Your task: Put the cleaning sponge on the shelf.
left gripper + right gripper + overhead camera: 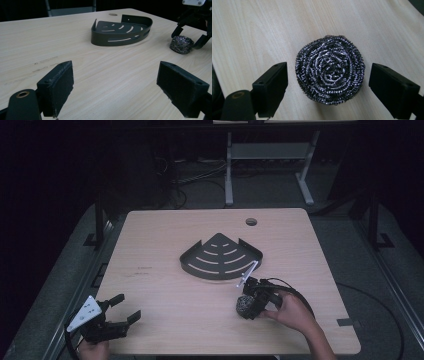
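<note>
steel scourer (330,69) between spread jaws of right hand-held gripper (329,85), untouched; left hand-held gripper (120,312) agape, empty

A light wood-grain table (165,245) carries two things on its top. A dark metal corner shelf (221,256) with curved slots lies flat just past the middle, toward twelve o'clock, and a round steel-wool scourer (243,305) sits on the bare wood toward five o'clock, apart from the shelf. A round cable hole (251,222) is cut into the top near the far edge, toward one o'clock.
</note>
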A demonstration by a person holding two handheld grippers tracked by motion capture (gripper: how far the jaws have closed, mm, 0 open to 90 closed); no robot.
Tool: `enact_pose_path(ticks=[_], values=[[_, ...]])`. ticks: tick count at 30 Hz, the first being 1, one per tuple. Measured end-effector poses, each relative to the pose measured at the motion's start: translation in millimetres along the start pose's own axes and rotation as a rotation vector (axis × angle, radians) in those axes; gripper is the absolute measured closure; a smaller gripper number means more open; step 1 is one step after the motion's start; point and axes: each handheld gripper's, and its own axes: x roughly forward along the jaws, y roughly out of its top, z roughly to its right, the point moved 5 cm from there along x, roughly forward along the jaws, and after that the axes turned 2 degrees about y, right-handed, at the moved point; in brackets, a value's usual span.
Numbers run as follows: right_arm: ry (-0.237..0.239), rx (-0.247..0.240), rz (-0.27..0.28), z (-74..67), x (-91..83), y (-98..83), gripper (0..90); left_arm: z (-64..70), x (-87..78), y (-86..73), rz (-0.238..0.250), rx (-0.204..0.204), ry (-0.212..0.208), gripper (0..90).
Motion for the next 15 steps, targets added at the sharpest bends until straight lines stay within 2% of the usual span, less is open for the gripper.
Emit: enact_pose_path(ticks=[15], values=[[-0.002, -0.007, -0.036, 1.6, 10.0, 2.8, 18.2, -0.5, -0.5, 0.5, 0.006, -0.004, 0.001, 13.3]])
